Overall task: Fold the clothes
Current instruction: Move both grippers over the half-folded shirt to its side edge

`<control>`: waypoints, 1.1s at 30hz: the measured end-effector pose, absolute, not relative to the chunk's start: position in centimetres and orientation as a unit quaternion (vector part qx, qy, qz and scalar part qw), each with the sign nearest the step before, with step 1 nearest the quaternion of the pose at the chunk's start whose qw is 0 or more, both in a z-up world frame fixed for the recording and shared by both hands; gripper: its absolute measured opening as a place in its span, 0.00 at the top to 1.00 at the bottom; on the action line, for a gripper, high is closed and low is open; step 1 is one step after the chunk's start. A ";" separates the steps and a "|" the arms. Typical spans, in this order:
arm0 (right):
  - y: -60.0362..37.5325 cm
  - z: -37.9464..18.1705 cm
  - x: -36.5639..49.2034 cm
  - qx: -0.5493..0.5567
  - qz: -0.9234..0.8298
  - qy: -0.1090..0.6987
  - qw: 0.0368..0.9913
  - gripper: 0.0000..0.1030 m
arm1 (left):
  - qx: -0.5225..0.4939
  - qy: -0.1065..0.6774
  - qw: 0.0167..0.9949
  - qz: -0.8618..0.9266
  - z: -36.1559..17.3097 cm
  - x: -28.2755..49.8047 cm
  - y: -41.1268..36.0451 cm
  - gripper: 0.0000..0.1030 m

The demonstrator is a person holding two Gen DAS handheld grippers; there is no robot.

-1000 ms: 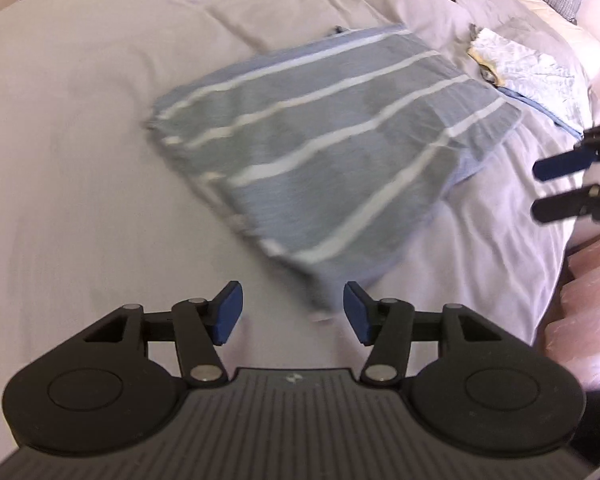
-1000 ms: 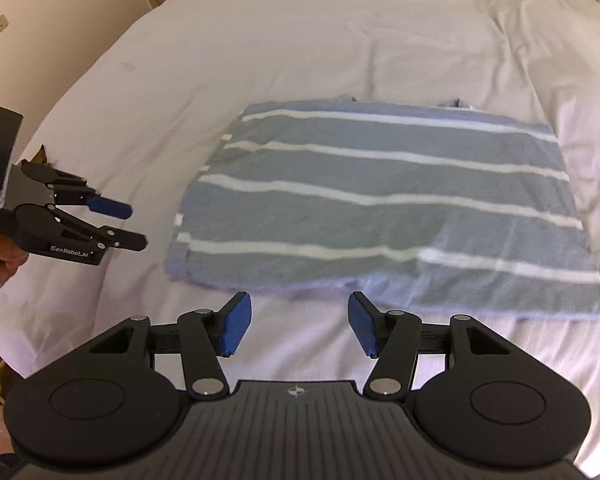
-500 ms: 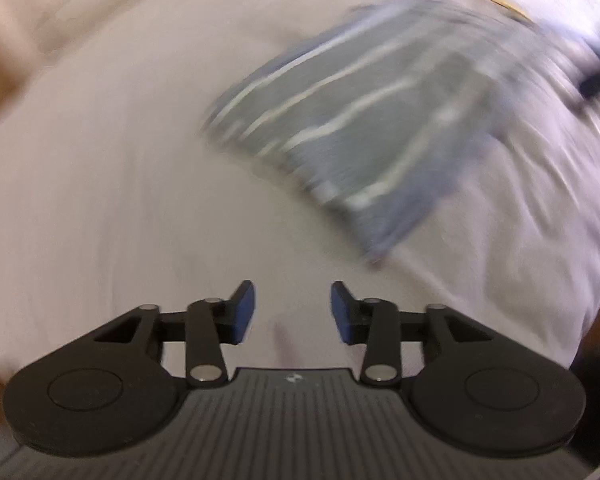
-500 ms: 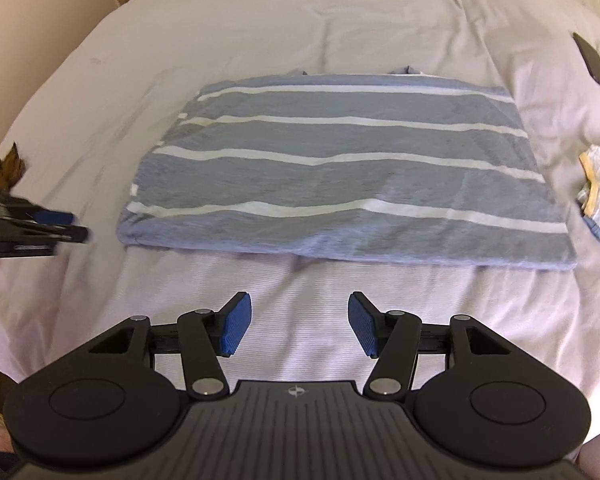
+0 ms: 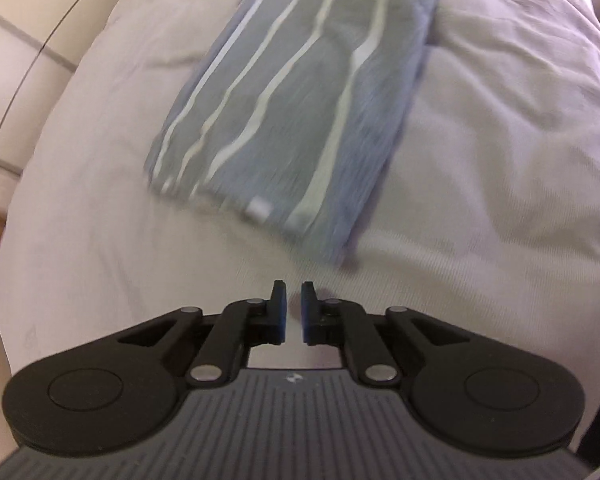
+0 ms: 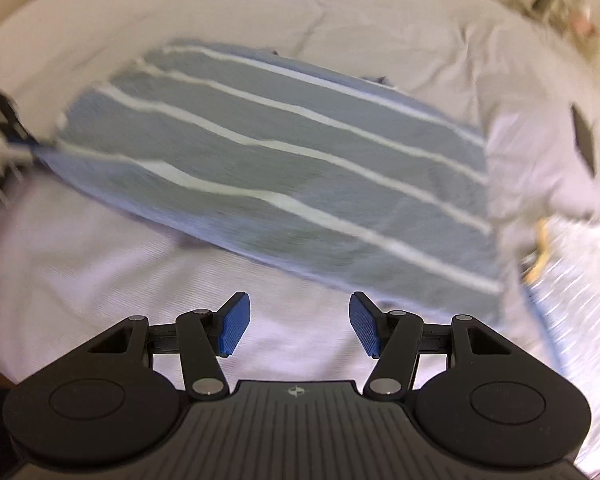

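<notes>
A grey-blue top with thin white stripes (image 5: 300,80) lies folded flat on the pale bedsheet (image 5: 500,160). My left gripper (image 5: 293,292) hovers over bare sheet just short of the top's near corner. Its jaws are closing to a narrow gap with nothing between them. In the right wrist view the same top (image 6: 280,168) spreads across the middle, and the left gripper (image 6: 4,148) shows blurred at the top's left corner. My right gripper (image 6: 298,312) stands open over the sheet, just before the top's near long edge and holding nothing.
A dark flat object (image 6: 584,136) lies on the sheet at the right. A pale patterned garment with a yellow trim (image 6: 572,272) sits beyond the top's right end. Cream panelled furniture (image 5: 16,60) borders the bed on the left.
The left gripper's jaws have drawn nearly together, and it has rolled and swung round to the top's short end. The right gripper has moved closer to the near edge, staying open.
</notes>
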State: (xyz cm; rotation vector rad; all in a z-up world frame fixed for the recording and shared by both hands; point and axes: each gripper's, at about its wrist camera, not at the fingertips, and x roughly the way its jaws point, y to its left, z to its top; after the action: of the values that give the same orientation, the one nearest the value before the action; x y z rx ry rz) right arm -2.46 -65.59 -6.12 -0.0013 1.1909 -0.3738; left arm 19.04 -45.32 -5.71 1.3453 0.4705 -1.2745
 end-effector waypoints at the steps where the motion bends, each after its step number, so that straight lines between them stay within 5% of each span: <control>1: -66.3 -6.5 -2.7 -0.003 -0.180 0.560 0.809 0.44 | 0.573 0.210 0.579 -0.541 -5.4 19.5 -45.0 0.93; 10: -69.2 -5.4 -2.6 0.095 -0.206 0.526 0.820 0.44 | 0.579 0.207 0.591 -0.522 -2.9 22.8 -44.3 0.71; 19: -61.3 -2.2 2.0 0.140 -0.134 0.493 0.848 0.44 | 0.641 -0.021 0.469 -0.608 -3.6 25.4 -47.8 0.41; 33: -54.4 -1.2 2.8 0.185 -0.270 0.507 0.797 0.40 | 0.629 -0.303 0.211 -0.684 -13.8 34.5 -55.2 0.41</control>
State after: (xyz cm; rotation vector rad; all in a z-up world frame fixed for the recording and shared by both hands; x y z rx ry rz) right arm 2.85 -54.45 -1.24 0.3973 1.0890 -0.5807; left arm 34.48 -55.18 -13.78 1.7464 -0.8430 -1.9017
